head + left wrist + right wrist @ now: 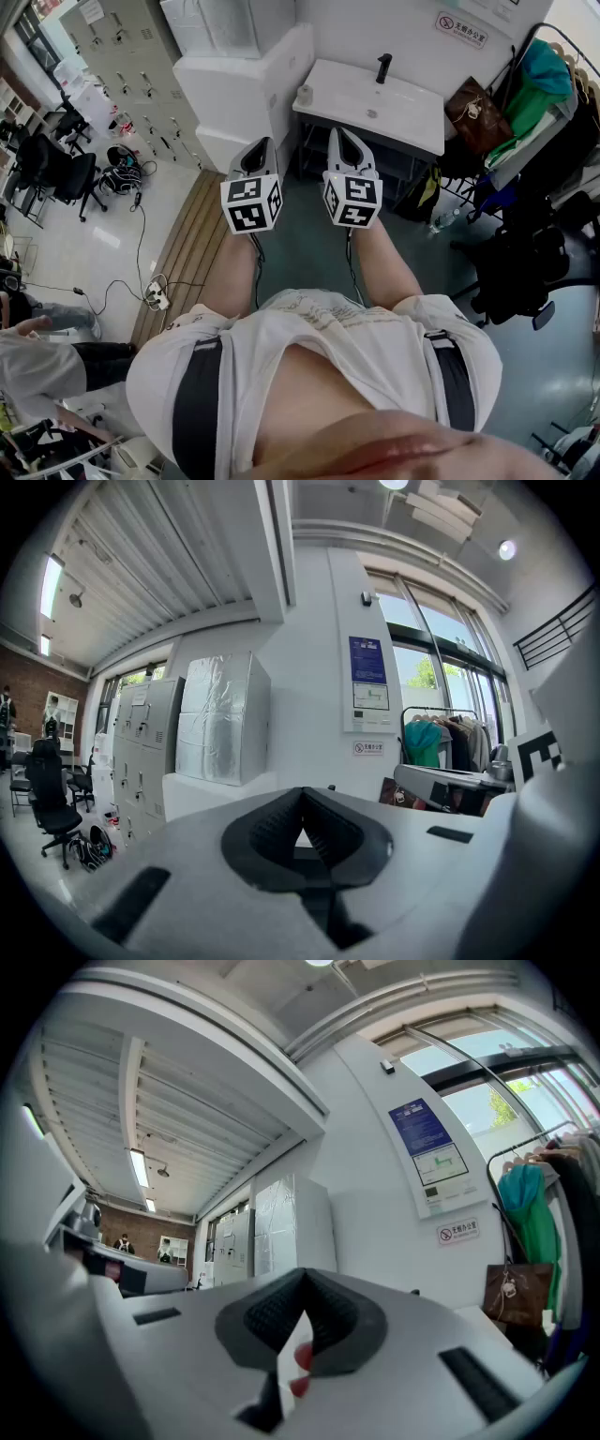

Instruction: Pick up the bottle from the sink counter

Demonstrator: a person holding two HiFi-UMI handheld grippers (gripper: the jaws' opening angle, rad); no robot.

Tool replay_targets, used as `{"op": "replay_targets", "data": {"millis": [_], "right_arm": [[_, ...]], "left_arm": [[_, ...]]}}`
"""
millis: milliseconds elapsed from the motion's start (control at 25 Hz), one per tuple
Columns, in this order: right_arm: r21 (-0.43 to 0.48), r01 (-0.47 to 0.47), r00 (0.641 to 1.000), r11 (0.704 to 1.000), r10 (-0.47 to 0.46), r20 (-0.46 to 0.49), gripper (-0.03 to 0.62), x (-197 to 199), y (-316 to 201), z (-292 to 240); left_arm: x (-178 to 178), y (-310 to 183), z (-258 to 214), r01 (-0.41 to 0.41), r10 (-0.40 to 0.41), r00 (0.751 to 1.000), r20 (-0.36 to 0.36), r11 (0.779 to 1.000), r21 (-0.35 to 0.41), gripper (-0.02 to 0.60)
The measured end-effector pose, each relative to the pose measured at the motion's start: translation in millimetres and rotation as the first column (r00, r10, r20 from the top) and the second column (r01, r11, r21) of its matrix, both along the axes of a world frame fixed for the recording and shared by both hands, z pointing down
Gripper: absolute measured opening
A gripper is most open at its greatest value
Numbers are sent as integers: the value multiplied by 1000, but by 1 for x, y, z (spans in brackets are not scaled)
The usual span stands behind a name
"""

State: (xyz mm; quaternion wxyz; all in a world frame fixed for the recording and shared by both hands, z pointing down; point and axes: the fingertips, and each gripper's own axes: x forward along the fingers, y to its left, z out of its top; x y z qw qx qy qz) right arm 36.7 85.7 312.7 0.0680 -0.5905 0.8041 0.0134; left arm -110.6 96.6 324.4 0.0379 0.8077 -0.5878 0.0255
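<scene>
Your left gripper (260, 148) and right gripper (343, 139) are side by side, each pressed together and empty. What looks like the bottle (305, 95) stands well ahead, between them, on the sink counter (412, 112). You're still approaching, so next move closer and spread one claw.

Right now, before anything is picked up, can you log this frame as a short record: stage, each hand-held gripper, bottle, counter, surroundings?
stage: not started; both grippers held short of the counter
left hand-held gripper: jaws together, empty
right hand-held gripper: jaws together, empty
bottle: upright at the sink counter's near left corner, untouched
sink counter: white, black faucet at the back
nearby: brown bag and hanging clothes to the right
</scene>
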Motion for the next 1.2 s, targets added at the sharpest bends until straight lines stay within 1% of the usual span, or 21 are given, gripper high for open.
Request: {"op": "replay_targets", "data": {"millis": [280,480,680,760,920,1080,1200], "right_arm": [[3,23,1000,1000,-23,1,21,5,-6,-4],[-5,31,999,1000,-30,34,21,6,-10,-5],[23,76,995,997,-77,61,21,6,-6,-9],[24,83,994,996,-84,66,21,11,-6,-8],[21,89,995,996,-90,53,21,27,-7,-3],[15,119,992,993,-120,38,21,38,-2,-1],[4,130,991,991,-130,39,21,43,-3,6]], "left_arm": [[9,-2,-1,-3,3,1000,31,1000,-5,21],[10,-2,0,18,-18,999,49,1000,-6,21],[23,-3,0,22,-22,999,49,1000,-3,21],[28,-5,0,24,-24,999,40,1000,-3,21],[42,-7,5,29,-28,999,41,1000,-5,21],[54,-3,16,49,-48,998,38,998,-26,21],[59,0,21,60,-59,998,34,998,-26,21]]}}
